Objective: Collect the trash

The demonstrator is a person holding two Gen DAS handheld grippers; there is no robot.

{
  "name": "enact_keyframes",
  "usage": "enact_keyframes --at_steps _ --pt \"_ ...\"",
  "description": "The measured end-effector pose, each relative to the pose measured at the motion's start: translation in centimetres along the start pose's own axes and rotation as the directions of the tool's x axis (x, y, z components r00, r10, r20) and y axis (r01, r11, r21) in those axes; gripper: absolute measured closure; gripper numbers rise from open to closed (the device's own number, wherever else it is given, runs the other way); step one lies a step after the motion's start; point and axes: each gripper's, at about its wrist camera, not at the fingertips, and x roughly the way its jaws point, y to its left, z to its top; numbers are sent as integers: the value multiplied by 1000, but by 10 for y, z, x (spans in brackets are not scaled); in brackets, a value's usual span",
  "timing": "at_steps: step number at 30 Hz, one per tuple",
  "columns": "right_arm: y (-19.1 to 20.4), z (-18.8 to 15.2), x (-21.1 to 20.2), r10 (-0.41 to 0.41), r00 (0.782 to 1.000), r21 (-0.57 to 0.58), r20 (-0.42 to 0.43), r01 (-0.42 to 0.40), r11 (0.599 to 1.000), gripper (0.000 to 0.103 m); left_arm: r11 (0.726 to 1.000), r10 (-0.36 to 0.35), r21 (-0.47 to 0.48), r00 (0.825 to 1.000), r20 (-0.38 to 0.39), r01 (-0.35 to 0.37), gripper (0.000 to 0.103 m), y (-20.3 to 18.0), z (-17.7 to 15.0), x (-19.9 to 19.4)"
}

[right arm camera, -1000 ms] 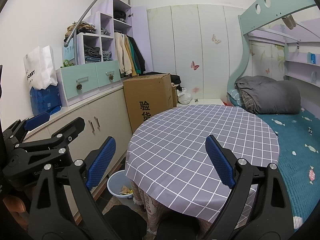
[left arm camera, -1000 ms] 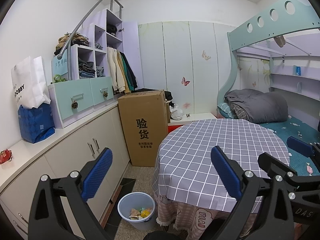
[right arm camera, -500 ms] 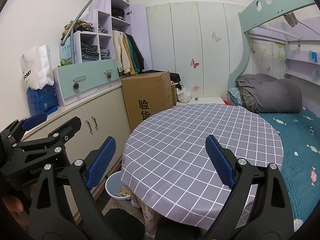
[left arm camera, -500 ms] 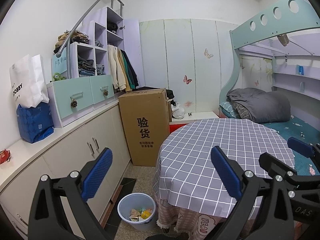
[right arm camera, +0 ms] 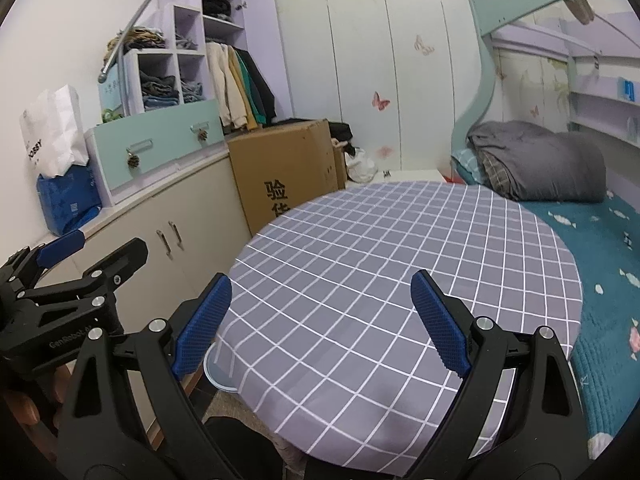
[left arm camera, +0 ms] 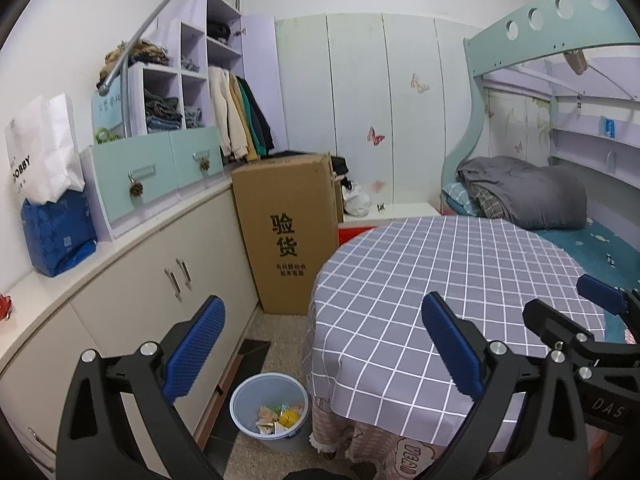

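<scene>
So over the last second both claws have drifted back and up a bit from the table. In the left view the bin slid lower and more of the floor shows; in the right view the tabletop now fills most of the space between the fingers and the bin is nearly hidden behind the cloth edge, just a sliver of rim left. My read: that's a pull-away, not a reach. The tabletop has nothing on it and the only trash I can spot is already in the bin, so the collecting looks done or close to it.

Left claw is spread wide, holding nothing. Right claw same deal, wide and empty. From the left claw, the bin sits below and just past the fingers, roughly centred between them, on the floor beside the table's near edge. The right claw hangs just off to the left claw's right.

Materials: the bin is smooth pale blue plastic, round, open top, with crumpled yellow and tan wrappers at the bottom. The table is round, under a thin grey cloth with a white grid that drapes over a pinkish frilled skirt. The finger pads are ribbed blue rubber on black frames. A plain cardboard box stands beyond the bin, matte, square-edged.
</scene>
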Motion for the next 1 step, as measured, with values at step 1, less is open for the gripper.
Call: enact_keyframes --at_steps 1 --pt "-3 -1 5 -4 1000 1 -10 4 1000 14 1000 1 1 1000 -10 -1 6 -1 -1 5"
